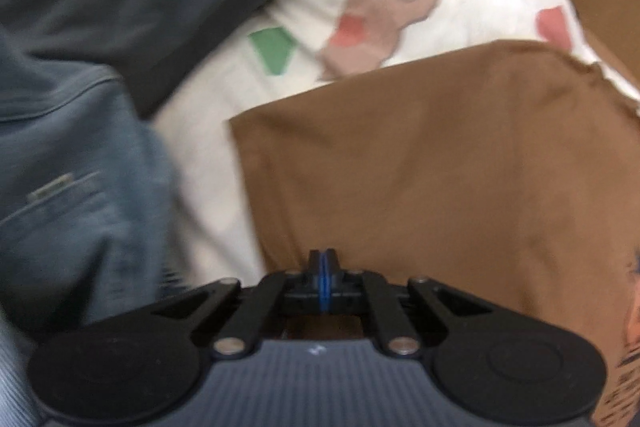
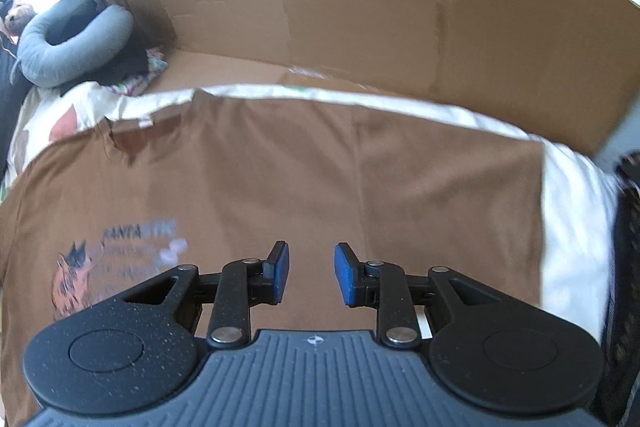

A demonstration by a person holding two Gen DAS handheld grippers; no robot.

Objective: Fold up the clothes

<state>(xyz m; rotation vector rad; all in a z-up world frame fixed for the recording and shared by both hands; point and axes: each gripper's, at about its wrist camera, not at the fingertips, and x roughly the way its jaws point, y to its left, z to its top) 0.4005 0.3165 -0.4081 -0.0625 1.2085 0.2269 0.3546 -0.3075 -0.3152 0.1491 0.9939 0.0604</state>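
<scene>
A: How are the fingers of the left gripper (image 1: 324, 269) seen?

B: They are pressed together, blue pads meeting, at the lower middle of the left wrist frame. The edge of the brown T-shirt (image 1: 440, 167) lies right at their tips, but whether cloth is pinched there cannot be told.

A: And the right gripper (image 2: 311, 275)?

B: Its fingers are spread, nothing between them, and it is held over the shirt at the lower middle of its frame, probably so that cloth can be taken or pressed flat.

A: Where is the shirt laid?

B: It is spread across a white printed sheet (image 1: 400, 7), filling the centre of both frames, with a straight vertical edge at the right of the right wrist view. A printed graphic (image 2: 108, 267) is seen at lower left. That flat layout would suit either a shirt smoothed for folding or one partly folded.

A: What surrounds it?

B: A cardboard wall (image 2: 360, 7) fills the top, a grey neck pillow (image 2: 68, 39) the upper left; blue and grey garments (image 1: 68, 107) are heaped at the left of the left wrist frame.
</scene>
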